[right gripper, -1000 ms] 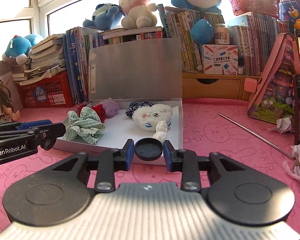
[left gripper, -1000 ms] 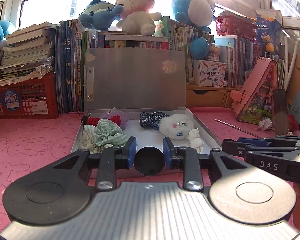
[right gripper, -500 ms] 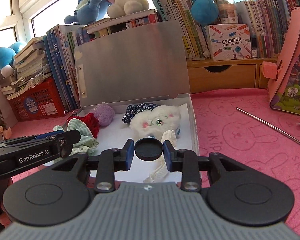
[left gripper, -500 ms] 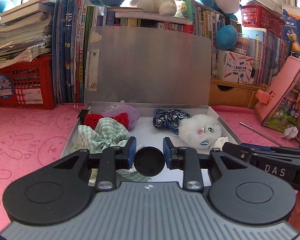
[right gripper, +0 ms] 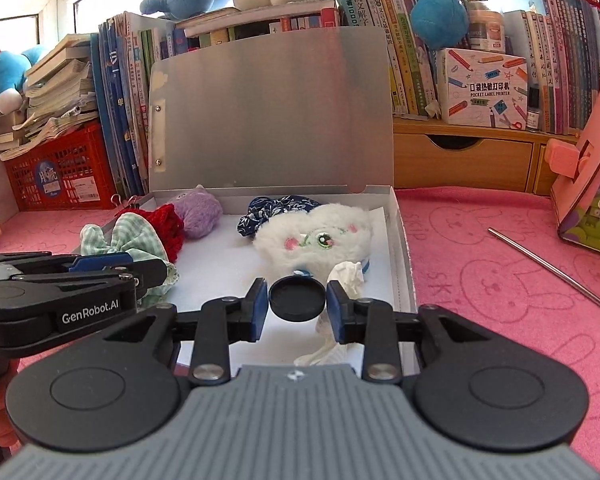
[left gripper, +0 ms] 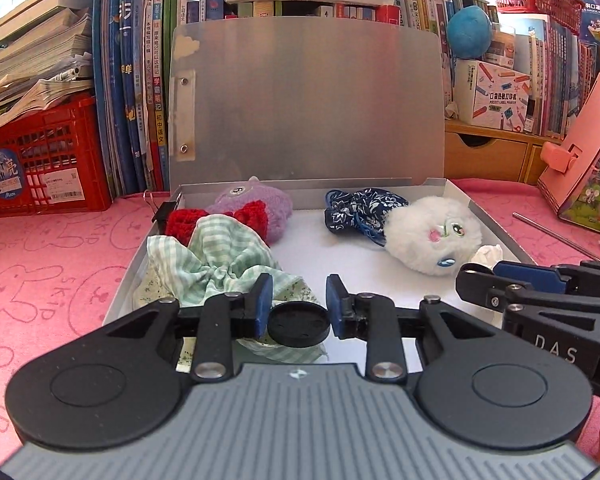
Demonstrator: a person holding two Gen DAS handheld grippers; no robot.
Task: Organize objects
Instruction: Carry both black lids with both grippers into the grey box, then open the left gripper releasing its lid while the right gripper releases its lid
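The left gripper (left gripper: pixel 298 306) is clenched to its narrowest, with only its own black round disc between the blue pads and no object of the table in them. It hangs over the near left part of the open grey box (left gripper: pixel 496 226), just above the green checked cloth (left gripper: pixel 216 256). The right gripper (right gripper: pixel 297 298) looks the same: the pads stand narrow around its black disc and they grasp nothing. It is over the near right part of the box, close to the crumpled white paper (right gripper: pixel 346 276).

Inside the box lie the things to organize. On the left side are the green checked cloth, a red knitted piece (left gripper: pixel 184 224) and a purple plush (left gripper: pixel 260 206), all touching each other. On the right side a dark blue flowered pouch (left gripper: pixel 360 210) touches a white fluffy toy (left gripper: pixel 432 236). The box lid (left gripper: pixel 308 100) stands upright at the back, before a row of books (left gripper: pixel 140 80). The box rests on a pink mat (right gripper: pixel 480 240), where a thin metal rod (right gripper: pixel 552 272) lies well apart to the right.
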